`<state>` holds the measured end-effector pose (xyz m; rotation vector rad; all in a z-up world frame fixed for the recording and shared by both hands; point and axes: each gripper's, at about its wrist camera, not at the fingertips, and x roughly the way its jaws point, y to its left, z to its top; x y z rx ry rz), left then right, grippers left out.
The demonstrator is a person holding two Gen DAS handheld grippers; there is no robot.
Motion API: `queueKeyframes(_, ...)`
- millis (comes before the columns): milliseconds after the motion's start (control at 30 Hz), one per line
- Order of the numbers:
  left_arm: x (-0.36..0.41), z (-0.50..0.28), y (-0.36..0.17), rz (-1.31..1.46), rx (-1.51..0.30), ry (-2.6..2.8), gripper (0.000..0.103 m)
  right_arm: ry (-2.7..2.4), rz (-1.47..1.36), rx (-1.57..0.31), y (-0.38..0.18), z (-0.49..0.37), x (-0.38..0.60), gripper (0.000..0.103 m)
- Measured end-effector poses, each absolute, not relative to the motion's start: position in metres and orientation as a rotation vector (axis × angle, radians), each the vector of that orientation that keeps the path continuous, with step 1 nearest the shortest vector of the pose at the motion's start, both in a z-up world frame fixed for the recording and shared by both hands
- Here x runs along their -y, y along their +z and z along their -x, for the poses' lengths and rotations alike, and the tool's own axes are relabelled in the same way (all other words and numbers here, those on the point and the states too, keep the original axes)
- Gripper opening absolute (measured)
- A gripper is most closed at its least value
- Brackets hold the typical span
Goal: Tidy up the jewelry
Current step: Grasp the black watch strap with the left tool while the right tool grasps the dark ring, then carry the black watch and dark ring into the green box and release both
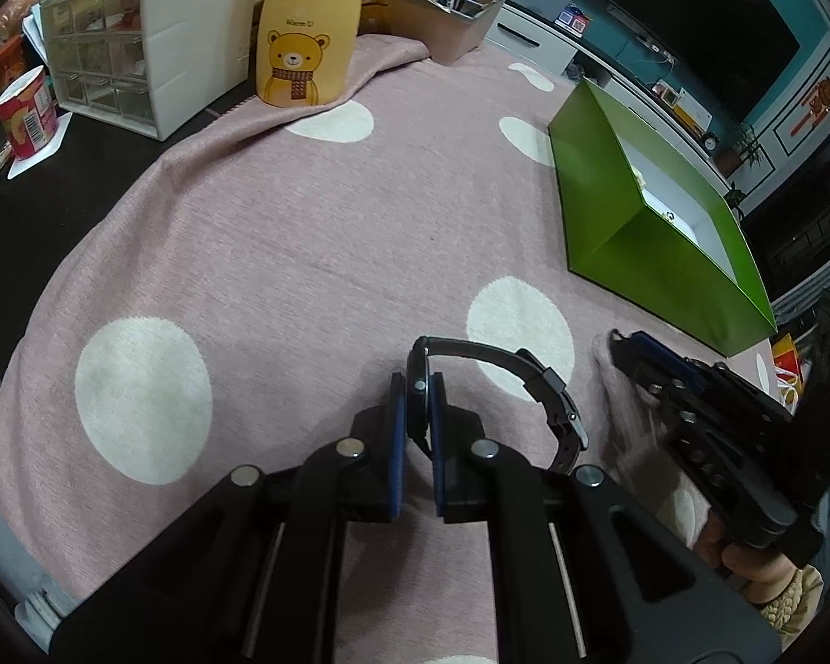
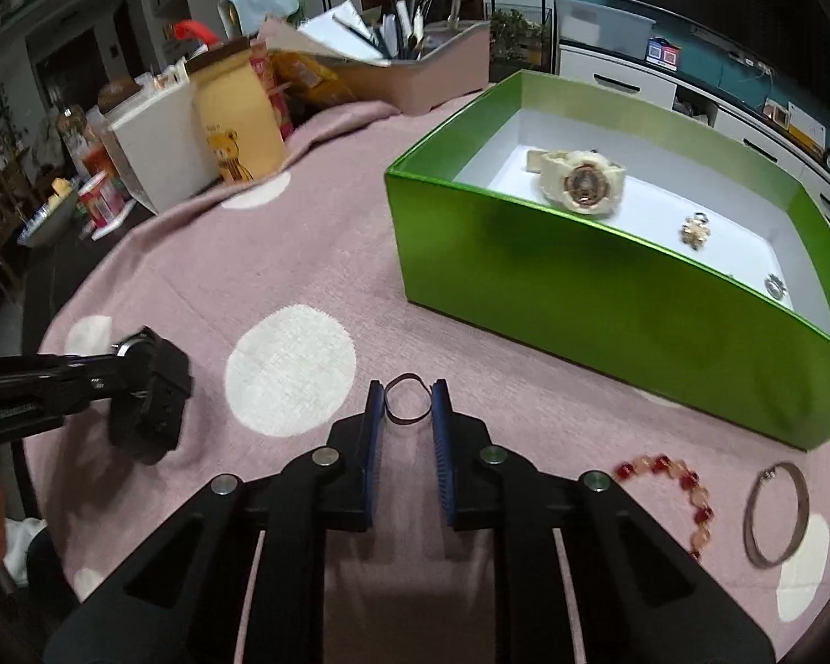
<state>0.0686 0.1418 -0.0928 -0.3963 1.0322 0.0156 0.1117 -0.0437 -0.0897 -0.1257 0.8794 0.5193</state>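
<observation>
My left gripper (image 1: pixel 418 393) is shut on a black watch (image 1: pixel 548 393), gripping its case just above the pink cloth; the watch also shows in the right wrist view (image 2: pixel 149 393). My right gripper (image 2: pixel 408 401) is shut on a thin dark ring band (image 2: pixel 408 401) held between its blue pads; it also shows in the left wrist view (image 1: pixel 636 348). The green box (image 2: pixel 581 288) stands to the right. It holds a cream watch (image 2: pixel 581 180) and two small pieces (image 2: pixel 694 232). A red beaded bracelet (image 2: pixel 680 487) and a metal bangle (image 2: pixel 777 520) lie on the cloth.
The pink cloth with white dots (image 1: pixel 304 254) covers the table. At the back stand a yellow bear bottle (image 1: pixel 304 39), a white drawer unit (image 1: pixel 138 50), a pen holder (image 1: pixel 448 16) and a red cup (image 1: pixel 27 110).
</observation>
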Motion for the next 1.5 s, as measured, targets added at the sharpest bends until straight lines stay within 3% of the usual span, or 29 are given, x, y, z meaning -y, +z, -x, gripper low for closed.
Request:
queueKeyframes(733, -0.071, -0.093, -0.041, 0.263, -0.97, -0.096, 0.008, 0.35, -0.144, -0.718, -0.037, -0.06, 0.202, 0.017)
queueKeyframes(1233, 0.011, -0.173, -0.001, 0.116, -0.932, -0.189, 0.008, 0.333, -0.145, -0.632, -0.006, -0.106, 0.232, 0.017)
queueKeyframes(1500, 0.037, -0.227, -0.005, 0.099, -0.974, -0.197, 0.008, 0.32, -0.12, -0.637, 0.005, -0.151, 0.232, 0.017)
